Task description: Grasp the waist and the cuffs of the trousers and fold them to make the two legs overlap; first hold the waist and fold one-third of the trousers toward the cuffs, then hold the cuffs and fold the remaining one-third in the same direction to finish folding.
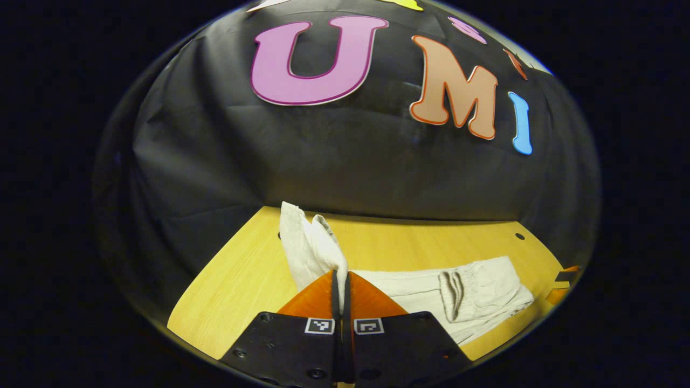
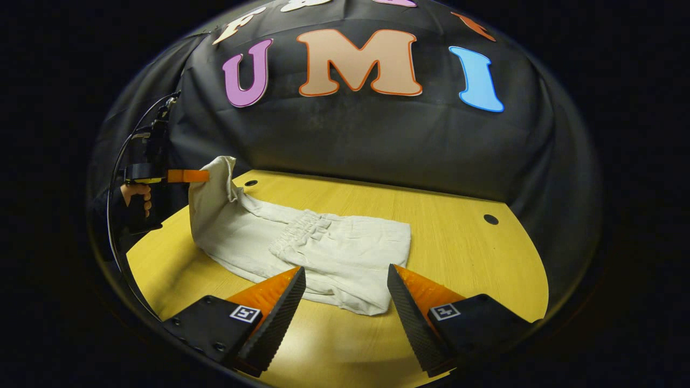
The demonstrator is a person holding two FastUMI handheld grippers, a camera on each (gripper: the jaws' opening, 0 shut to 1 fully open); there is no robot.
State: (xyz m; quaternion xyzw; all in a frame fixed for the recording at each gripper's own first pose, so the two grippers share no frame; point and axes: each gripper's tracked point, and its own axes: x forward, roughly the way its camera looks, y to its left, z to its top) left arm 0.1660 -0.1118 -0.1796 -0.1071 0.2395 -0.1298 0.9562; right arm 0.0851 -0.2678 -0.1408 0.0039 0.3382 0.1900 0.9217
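Holding the cuffs off the table, the left gripper is clenched on the cloth w/ both fingers pressing it; from the right gripper view that same gripper sits at far left, a hand on its handle. Trousers lie on the table, long axis running from the raised cuff end at left toward the folded waist end at right, waistband already turned over onto the legs. Right gripper is spread wide, nothing between its fingers, hovering just short of the near edge of the folded part. Judgement: waist third looks done; remaining step is carrying cuffs along the long axis toward the waist end. Left gripper is the one at the cuffs, so it's prob. the mover; right is nearer the folded end, could pin it. Risk: lifted cloth sags or twists, legs slip out of overlap.
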